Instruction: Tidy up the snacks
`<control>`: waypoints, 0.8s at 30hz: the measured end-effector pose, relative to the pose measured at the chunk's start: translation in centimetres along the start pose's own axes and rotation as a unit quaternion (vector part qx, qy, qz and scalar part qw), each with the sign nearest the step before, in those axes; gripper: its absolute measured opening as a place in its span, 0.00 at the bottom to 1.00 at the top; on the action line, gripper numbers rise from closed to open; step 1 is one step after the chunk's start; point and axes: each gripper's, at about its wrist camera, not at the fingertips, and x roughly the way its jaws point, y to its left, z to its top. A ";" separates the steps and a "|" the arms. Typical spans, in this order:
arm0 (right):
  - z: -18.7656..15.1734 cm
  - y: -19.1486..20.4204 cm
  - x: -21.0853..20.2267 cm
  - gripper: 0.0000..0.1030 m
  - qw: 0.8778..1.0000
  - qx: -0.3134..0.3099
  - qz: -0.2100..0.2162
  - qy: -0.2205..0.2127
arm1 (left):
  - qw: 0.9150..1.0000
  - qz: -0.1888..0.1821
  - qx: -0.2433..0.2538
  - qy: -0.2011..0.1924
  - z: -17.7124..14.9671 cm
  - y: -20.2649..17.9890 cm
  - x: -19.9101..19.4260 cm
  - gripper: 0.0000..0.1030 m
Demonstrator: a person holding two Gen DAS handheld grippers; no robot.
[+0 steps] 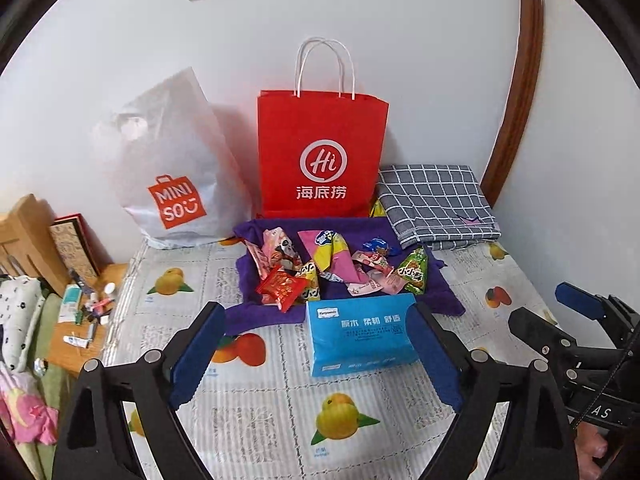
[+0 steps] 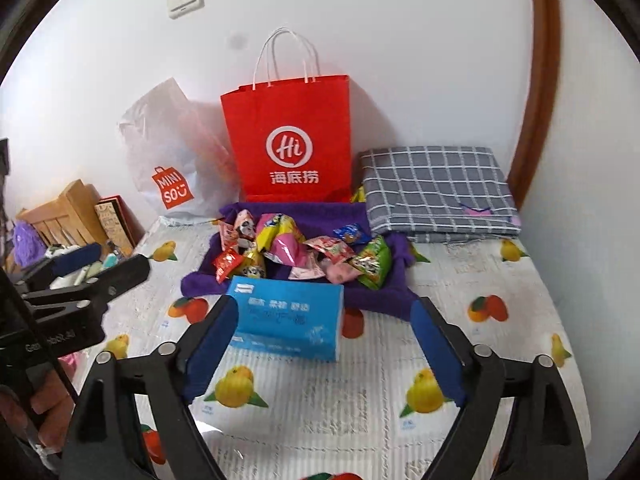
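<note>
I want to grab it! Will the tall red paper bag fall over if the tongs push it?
Probably. The tall red paper bag with white string handles stands upright on a narrow base, so it looks tippy. The thin paper likely crumples when squeezed.

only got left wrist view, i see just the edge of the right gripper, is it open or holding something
Observer: Open. The right gripper has its jaws spread wide and grips nothing; the blue tissue pack lies loose on the fruit-print sheet in front of it.
Operator: anything past my left edge
Observer: Yes, a fuzzy purple thing sits beside the wooden rack.
</note>
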 end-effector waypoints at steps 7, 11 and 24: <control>-1.2 -0.1 -1.9 0.93 1.000 -0.002 -0.013 -0.011 | 1.000 0.013 -0.006 -0.015 -1.2 -0.1 -2.0 0.88; -1.8 -0.4 -2.6 0.94 0.999 0.002 -0.025 -0.019 | 1.000 0.020 -0.012 -0.019 -1.7 0.1 -2.7 0.88; -2.9 -1.0 -4.4 0.94 0.999 0.014 -0.031 -0.027 | 1.000 0.016 -0.011 -0.024 -2.6 -0.3 -4.2 0.88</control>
